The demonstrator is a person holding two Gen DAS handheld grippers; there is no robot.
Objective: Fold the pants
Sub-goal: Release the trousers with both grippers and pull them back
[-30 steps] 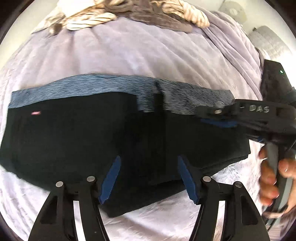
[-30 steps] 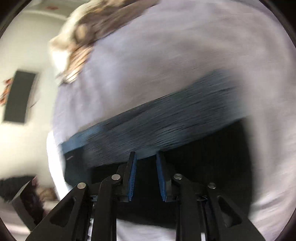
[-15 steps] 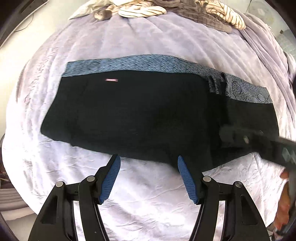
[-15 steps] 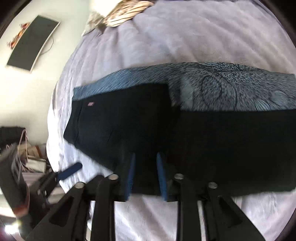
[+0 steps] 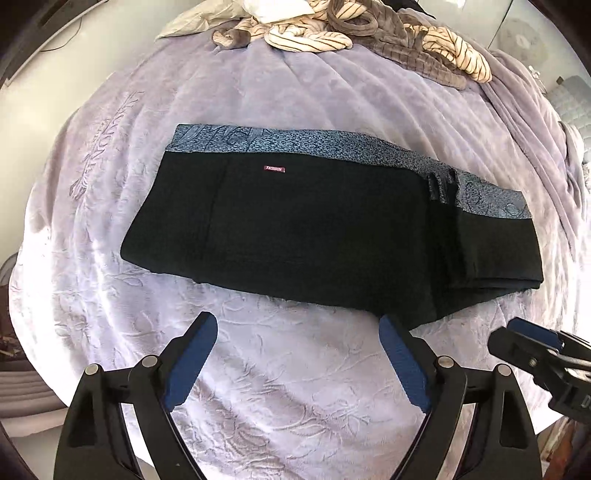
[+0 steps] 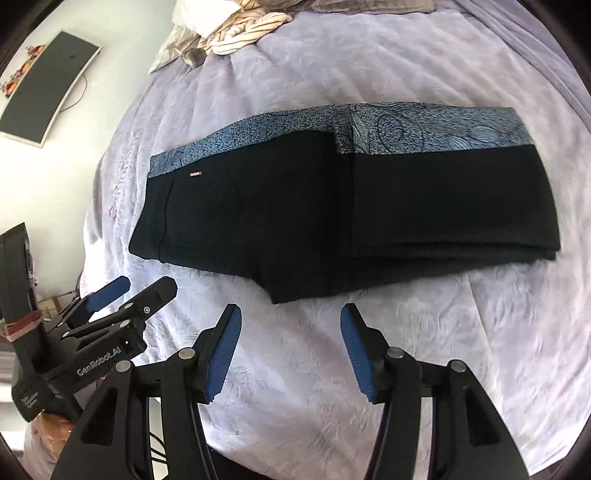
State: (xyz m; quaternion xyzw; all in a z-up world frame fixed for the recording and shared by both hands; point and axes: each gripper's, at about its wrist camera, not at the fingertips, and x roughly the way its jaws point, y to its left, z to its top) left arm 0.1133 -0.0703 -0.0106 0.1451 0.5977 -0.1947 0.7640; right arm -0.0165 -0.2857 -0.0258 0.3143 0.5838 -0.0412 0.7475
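Observation:
Black pants [image 5: 314, 229] with a blue patterned strip along the far edge lie folded in a flat wide rectangle on the lilac bedspread [image 5: 288, 369]; they also show in the right wrist view [image 6: 332, 206]. My left gripper [image 5: 297, 336] is open and empty, hovering over the bedspread just in front of the pants. My right gripper [image 6: 291, 325] is open and empty, also in front of the pants. Each gripper shows in the other's view: the right one at the left view's right edge [image 5: 524, 339], the left one at the right view's lower left [image 6: 136, 288].
A heap of striped and grey clothes [image 5: 351, 29] lies at the far end of the bed. A dark monitor [image 6: 48, 85] hangs on the wall at the left. The bed's near edge runs just below the grippers.
Both grippers have pulled back off the pants toward the bed's near edge. The right gripper has opened from nearly shut. The pants now lie flat and untouched.

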